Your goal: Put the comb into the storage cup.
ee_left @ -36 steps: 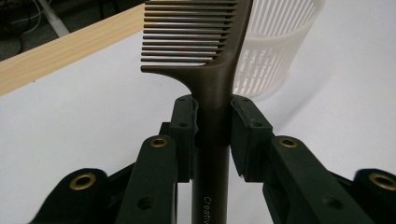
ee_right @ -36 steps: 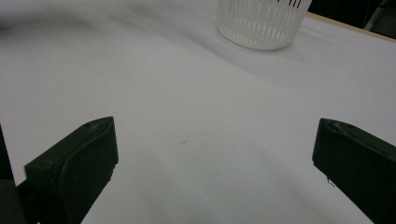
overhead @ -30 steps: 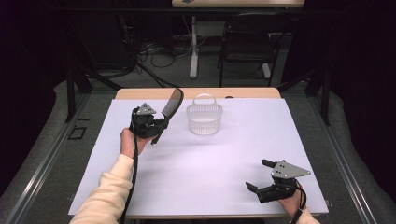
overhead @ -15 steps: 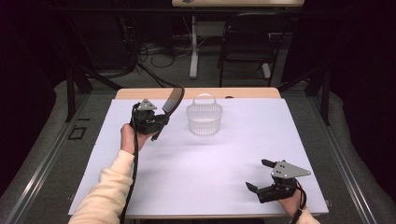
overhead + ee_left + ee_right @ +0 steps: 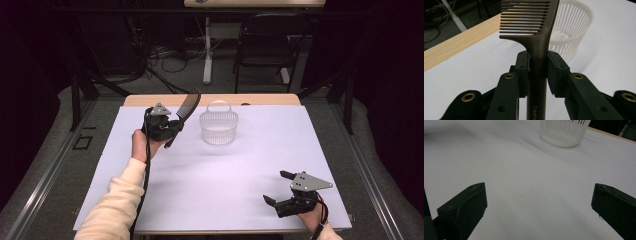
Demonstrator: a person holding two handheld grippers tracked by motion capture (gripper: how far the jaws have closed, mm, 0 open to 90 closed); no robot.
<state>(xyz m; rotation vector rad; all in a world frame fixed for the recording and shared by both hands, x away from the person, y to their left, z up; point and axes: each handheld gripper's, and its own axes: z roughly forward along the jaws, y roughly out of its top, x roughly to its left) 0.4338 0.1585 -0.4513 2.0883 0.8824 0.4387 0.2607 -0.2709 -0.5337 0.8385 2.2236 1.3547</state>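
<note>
High view puts the left claw (image 5: 172, 127) at the upper left of the frame, raised off the white bench (image 5: 240, 175) on a forearm in a cream sleeve (image 5: 112, 207) that comes up from the bottom edge. It is clamped on the handle of a dark comb (image 5: 186, 109), which slants up and to the right so its toothed end stands just left of the white slotted basket (image 5: 218, 127). Left claw view shows the 2 pads squeezing the comb's handle (image 5: 537, 65) from either side, just below where the teeth begin; the teeth run out of the top of the frame, with the basket (image 5: 571, 32) behind them at the upper right.

At the lower right of the high view the right claw (image 5: 280, 189) rests low over the bench, its jaws spread wide with nothing between them. Right claw view shows bare white bench (image 5: 531, 195) between the 2 black jaws and the basket (image 5: 562, 132) at the top edge. What lies inside the basket I cannot tell.
</note>
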